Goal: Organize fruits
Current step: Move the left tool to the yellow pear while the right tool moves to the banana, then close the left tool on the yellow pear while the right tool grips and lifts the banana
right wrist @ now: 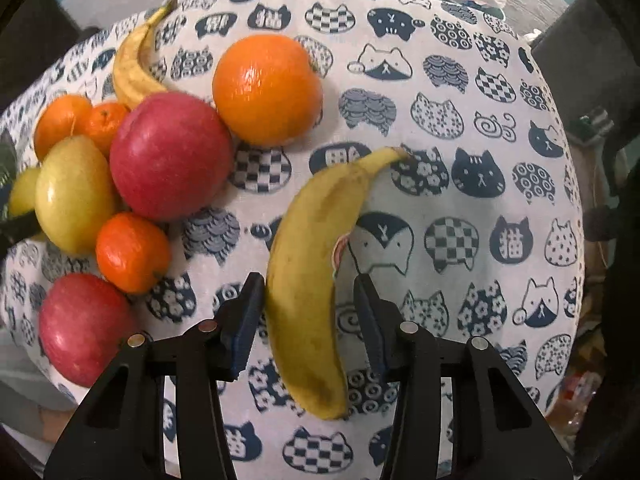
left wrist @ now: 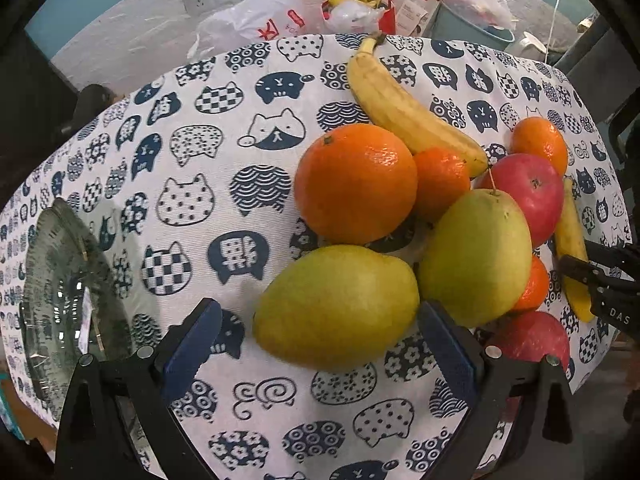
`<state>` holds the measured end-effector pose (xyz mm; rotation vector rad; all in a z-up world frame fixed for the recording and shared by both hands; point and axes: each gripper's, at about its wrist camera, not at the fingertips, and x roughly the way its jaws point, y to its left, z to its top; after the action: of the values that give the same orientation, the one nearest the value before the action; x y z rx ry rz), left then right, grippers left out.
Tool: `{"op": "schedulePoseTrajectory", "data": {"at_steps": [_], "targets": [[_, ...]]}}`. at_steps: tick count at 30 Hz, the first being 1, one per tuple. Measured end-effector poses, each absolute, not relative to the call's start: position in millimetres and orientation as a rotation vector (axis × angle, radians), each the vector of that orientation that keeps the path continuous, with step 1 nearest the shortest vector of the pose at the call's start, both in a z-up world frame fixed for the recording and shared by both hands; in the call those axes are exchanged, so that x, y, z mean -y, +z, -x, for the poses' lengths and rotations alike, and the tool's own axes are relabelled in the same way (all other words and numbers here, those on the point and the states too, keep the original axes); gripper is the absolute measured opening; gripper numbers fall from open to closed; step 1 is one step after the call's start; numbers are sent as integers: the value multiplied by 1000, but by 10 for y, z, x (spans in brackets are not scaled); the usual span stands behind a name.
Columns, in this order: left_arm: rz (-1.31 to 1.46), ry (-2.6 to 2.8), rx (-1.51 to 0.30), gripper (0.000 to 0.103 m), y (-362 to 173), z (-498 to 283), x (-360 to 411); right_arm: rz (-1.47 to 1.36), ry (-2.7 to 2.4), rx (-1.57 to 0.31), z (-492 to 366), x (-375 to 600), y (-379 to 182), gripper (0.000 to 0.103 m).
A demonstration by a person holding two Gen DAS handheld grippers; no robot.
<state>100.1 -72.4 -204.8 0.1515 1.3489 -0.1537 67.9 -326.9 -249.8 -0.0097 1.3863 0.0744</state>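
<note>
We hold the left gripper (left wrist: 320, 344) open astride a green pear (left wrist: 336, 306) lying on the cat-print counter (left wrist: 200, 160), its pads beside the fruit but not pressing. Our right gripper (right wrist: 308, 316) straddles a banana (right wrist: 316, 276); the left pad touches its skin, the right stands just apart.

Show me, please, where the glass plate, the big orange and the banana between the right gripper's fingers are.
glass plate (left wrist: 60, 280), left wrist view, ribbed rim.
big orange (left wrist: 355, 184), left wrist view, middle of peel.
banana (right wrist: 308, 280), right wrist view, middle of body.
</note>
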Motion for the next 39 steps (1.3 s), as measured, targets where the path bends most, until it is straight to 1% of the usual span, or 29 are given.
{"op": "schedulePoseTrajectory", "data": {"at_steps": [3,9,11,14,19,23,25,26,27,29,33,39], "targets": [[-167,-160,-1338,100,-2082,-1017,751,14,52,-1395,-912,3290,-2484,44],[-101,-175,-1362,101,-2142,-1068,657,55,53,-1382,-1005,3223,-2641,46],[-92,-178,-1378,101,-2171,-1071,650,56,59,-1381,-1041,3166,-2656,38],[-107,-189,-1371,102,-2192,-1072,632,47,72,-1383,-919,3010,-2553,35],[-131,-192,-1345,102,-2187,-1072,591,49,88,-1380,-717,2948,-2461,35],[-148,-197,-1335,102,-2232,-1081,647,64,74,-1380,-787,2857,-2557,38],[-162,-211,-1337,99,-2315,-1061,662,73,74,-1372,-781,2813,-2571,38],[-178,-214,-1319,98,-2334,-1035,685,86,79,-1370,-774,2791,-2575,36],[-196,-229,-1305,91,-2334,-1026,711,90,89,-1369,-778,2784,-2577,36],[-211,-265,-1305,81,-2328,-1019,776,86,93,-1370,-755,2744,-2568,35],[-243,-253,-1294,81,-2336,-1041,827,73,103,-1359,-763,2782,-2556,34],[-226,-213,-1299,81,-2306,-934,698,38,126,-1319,-662,2842,-2322,34]]}}
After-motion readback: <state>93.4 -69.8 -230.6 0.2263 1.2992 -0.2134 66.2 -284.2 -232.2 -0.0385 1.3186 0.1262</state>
